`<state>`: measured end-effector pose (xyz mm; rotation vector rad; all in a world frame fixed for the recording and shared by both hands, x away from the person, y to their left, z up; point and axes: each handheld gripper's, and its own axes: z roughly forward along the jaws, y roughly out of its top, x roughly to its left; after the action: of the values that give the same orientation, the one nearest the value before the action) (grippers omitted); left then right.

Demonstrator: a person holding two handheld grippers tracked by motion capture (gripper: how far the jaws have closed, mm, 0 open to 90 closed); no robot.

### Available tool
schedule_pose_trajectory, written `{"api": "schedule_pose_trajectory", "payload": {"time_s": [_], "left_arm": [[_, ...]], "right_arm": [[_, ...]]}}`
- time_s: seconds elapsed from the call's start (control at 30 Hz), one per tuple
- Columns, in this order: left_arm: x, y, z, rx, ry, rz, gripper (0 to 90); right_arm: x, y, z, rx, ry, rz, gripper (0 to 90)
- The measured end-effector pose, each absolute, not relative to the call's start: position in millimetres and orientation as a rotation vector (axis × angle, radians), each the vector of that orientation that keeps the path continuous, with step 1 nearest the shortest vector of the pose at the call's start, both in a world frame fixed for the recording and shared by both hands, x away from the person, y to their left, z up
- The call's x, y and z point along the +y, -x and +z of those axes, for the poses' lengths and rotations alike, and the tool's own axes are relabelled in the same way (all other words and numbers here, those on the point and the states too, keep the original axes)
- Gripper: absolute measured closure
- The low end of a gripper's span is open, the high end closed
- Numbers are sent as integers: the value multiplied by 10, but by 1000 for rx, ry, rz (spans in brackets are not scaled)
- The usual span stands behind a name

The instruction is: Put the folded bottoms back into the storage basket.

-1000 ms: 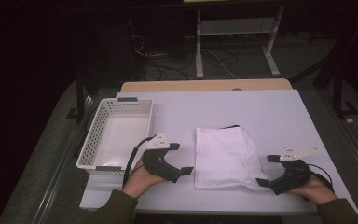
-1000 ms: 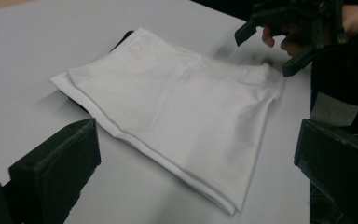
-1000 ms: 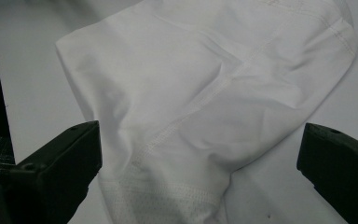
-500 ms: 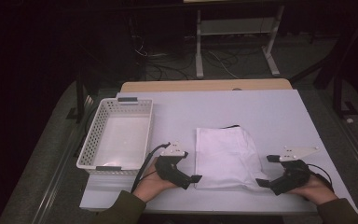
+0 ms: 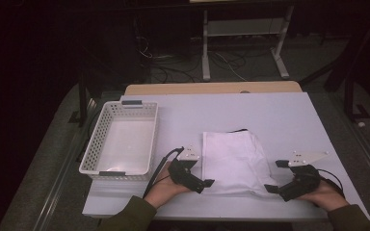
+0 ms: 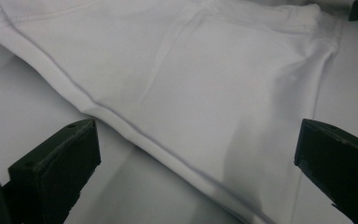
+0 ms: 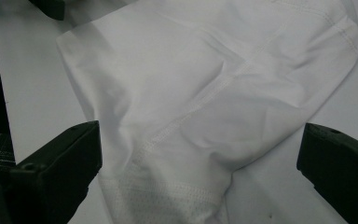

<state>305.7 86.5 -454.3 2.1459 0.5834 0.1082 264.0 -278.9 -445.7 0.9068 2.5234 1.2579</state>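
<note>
Left hand-held gripper (image 5: 207, 183) nearer garment (image 5: 231, 161) edge

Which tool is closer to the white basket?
Left. The left tool sits just right of the basket's near corner, at the white cloth. The right tool is across the cloth.

Your garment (image 5: 233, 161): plain white
Your grippers' jaws: black
Basket (image 5: 92, 147): white lattice
Your table (image 5: 279, 115): pale grey-white

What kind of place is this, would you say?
Likely a lab or workshop recording station: a white table holding a white garment and a white basket, with cables on the dark floor behind it.
</note>
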Motion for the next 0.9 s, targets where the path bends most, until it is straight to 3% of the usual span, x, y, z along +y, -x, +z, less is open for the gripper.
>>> {"api": "schedule_pose_trajectory", "payload": {"time_s": [0.9], "left_arm": [[757,-3420,-4537,662,-2111,171,0]], "right_arm": [[-2784,-2640,-4464,2531,-900,1264,0]]}}
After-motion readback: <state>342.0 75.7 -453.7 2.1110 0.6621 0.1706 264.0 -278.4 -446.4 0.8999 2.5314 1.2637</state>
